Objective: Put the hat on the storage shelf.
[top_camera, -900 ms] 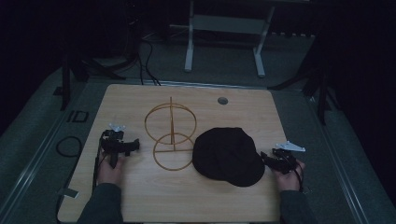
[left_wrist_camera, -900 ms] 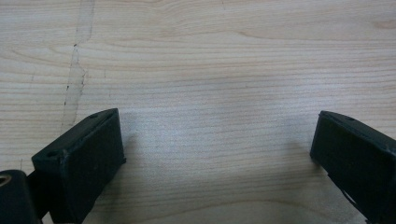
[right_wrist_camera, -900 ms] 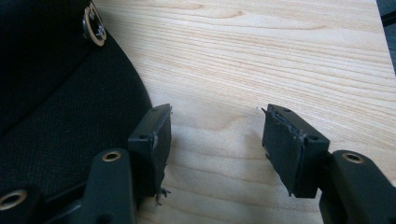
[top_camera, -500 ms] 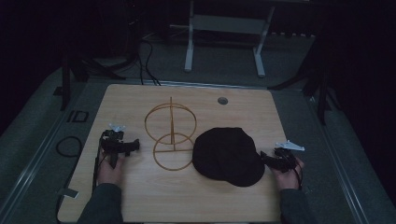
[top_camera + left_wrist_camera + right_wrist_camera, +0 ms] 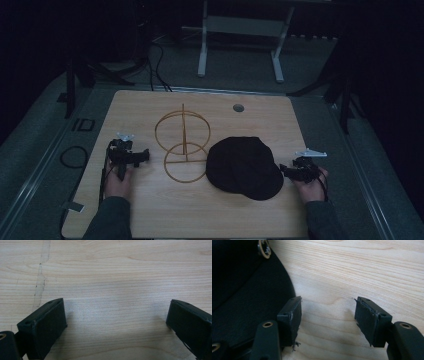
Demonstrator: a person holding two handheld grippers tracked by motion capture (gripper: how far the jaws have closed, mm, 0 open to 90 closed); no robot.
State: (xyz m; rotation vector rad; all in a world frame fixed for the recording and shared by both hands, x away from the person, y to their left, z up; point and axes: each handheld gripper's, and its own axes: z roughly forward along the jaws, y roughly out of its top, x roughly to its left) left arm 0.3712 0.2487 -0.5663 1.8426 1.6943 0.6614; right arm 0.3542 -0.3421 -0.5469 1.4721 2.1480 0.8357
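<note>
Both tools wide open, empty | left tool (image 5: pixel 142 153) over table (image 5: pixel 150 210) | right tool (image 5: pixel 283 169) beside cap (image 5: pixel 242 162)

The right gripper (image 5: pixel 327 317) rises from the bottom of the frame, its jaws spread over pale wooden table (image 5: pixel 367 272). A black cap (image 5: pixel 242 295) fills the left side, touching the left jaw; a metal eyelet (image 5: pixel 264 249) sits at upper left.

On my table (image 5: pixel 150 210) the wire stand (image 5: pixel 183 142) sits left of centre, with the cap (image 5: pixel 243 167) just to its right, touching the stand's base ring. My left gripper (image 5: pixel 142 155) lies left of the stand, my right gripper (image 5: pixel 283 170) beside the cap's right edge. A small round grommet (image 5: pixel 238 107) sits behind the cap, near the far edge.
</note>
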